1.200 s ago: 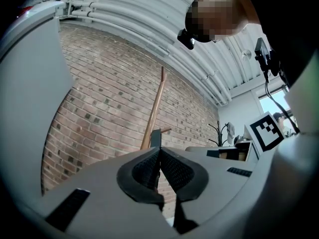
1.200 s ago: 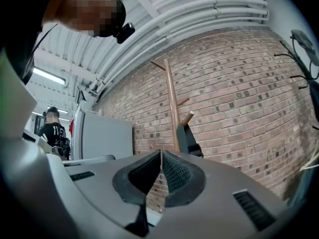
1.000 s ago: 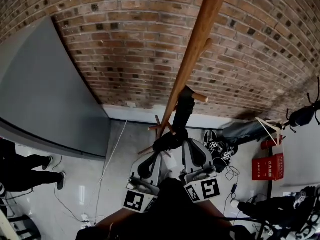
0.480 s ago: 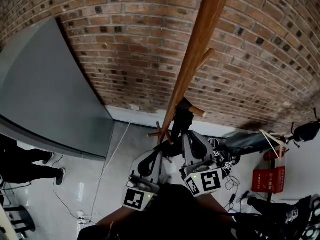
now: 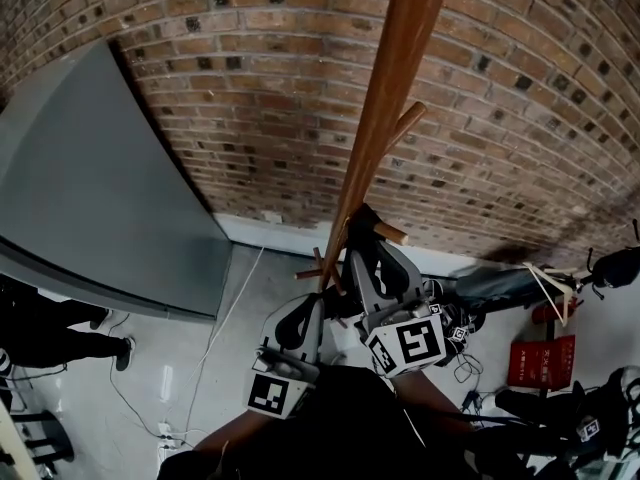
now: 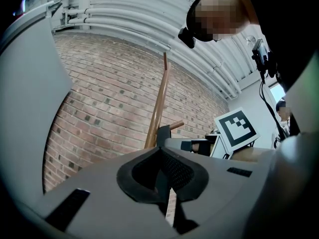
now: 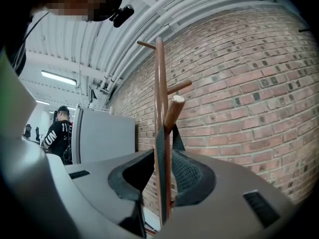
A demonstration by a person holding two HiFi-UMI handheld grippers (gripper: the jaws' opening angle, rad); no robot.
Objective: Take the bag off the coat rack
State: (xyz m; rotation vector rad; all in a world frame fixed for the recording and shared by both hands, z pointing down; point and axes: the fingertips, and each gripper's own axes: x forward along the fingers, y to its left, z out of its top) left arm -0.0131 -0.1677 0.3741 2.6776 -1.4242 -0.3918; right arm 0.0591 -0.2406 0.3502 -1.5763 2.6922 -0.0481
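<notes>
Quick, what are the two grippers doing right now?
Left hand-held gripper: closed, nothing visible inside.
Right hand-held gripper: closed on the bag strap.

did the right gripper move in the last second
Yes. In the head view the right gripper has risen toward the short wooden peg of the brown wooden coat rack; its jaws now sit just below that peg.

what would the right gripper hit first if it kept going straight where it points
The right gripper has the bag strap between its jaws; straight ahead it would probably meet the wooden peg holding that strap, with the rack pole close beside it.
</notes>
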